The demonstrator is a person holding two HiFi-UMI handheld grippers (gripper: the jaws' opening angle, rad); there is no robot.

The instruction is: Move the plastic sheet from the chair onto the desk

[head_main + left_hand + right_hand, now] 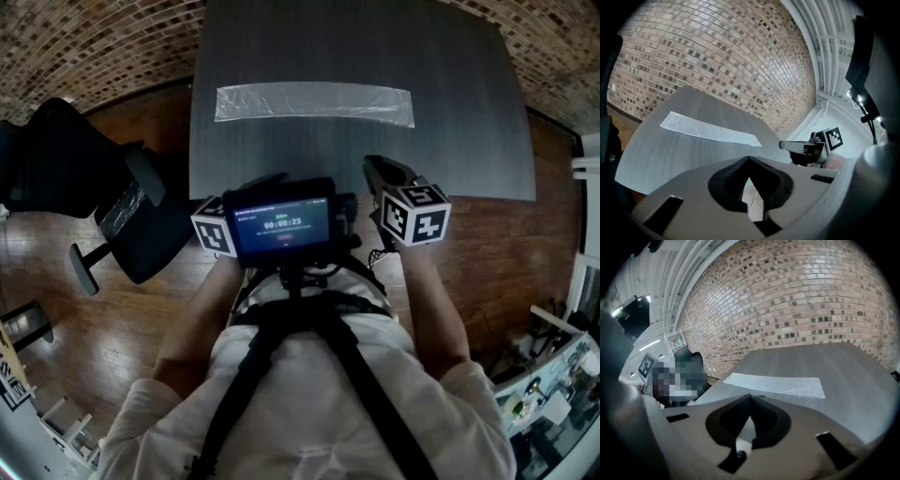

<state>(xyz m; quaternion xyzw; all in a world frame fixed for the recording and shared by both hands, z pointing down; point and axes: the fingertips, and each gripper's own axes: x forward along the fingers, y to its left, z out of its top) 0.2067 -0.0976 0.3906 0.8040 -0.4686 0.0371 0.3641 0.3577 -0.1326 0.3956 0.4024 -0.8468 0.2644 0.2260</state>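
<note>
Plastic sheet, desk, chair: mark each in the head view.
plastic sheet (314,103), head view, its middle.
desk (356,161), head view, bare top near front.
chair (161,239), head view, dark seat.

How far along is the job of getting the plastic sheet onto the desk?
Looks done: the plastic sheet lies flat on the desk. In hand: nothing; the left gripper and right gripper are shut, empty. Left: perhaps the shiny strip on the chair.

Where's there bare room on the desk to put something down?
The desk is bare on both sides of the plastic sheet, behind it, and in the wide strip between it and the near edge. Nothing crowds it.
</note>
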